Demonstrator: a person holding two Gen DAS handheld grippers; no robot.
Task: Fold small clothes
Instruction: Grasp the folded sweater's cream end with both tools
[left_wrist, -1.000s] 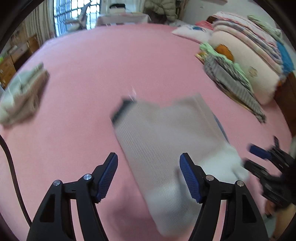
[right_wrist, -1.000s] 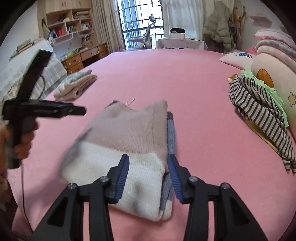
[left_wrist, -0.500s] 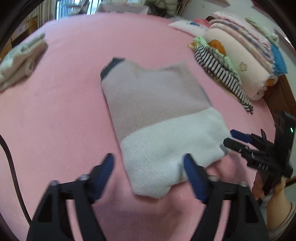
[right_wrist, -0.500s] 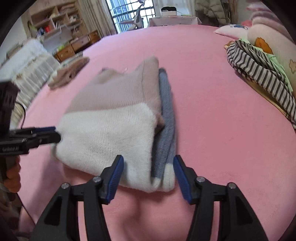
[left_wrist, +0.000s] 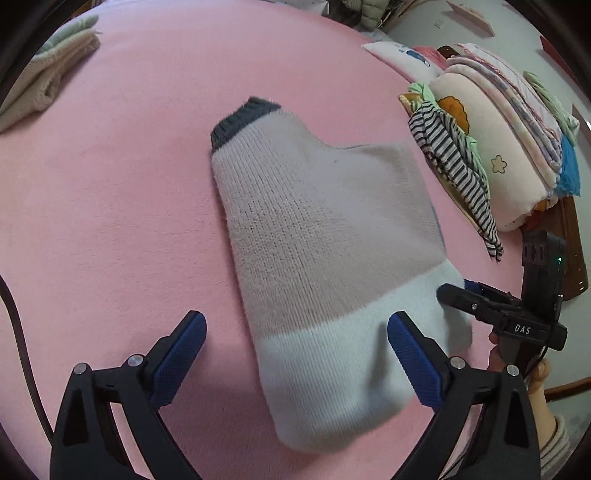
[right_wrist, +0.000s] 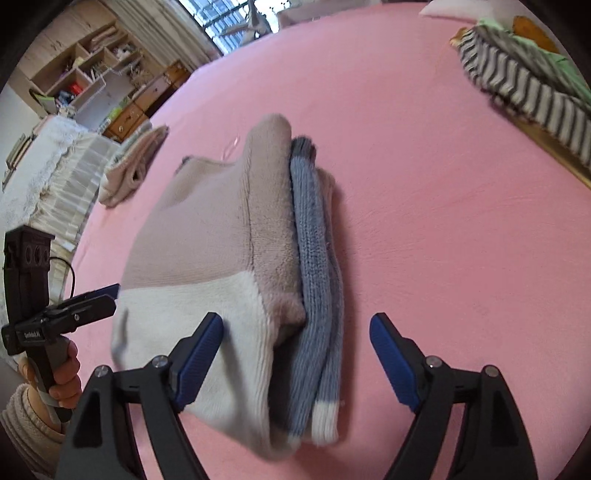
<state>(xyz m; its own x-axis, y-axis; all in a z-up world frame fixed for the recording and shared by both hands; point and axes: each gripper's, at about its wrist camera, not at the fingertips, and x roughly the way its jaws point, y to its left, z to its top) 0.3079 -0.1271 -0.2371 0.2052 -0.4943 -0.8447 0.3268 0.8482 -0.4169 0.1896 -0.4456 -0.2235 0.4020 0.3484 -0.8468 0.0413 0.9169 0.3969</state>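
Knit sweater between opening hand-held gripper.

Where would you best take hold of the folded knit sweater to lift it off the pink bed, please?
Probably at the near white hem of the folded sweater, coming from the front edge: in the right wrist view its layers stack there, so one gripper could pinch them all together.

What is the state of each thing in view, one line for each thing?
Sweater: folded, flat on the bed, not gripped.
Left gripper: jaws opening, astride the sweater's white end.
Right gripper: jaws opening, astride the sweater's layered edge.
Striped garment: crumpled, unfolded.
Beige garment: folded, lying aside.
Blankets: stacked.
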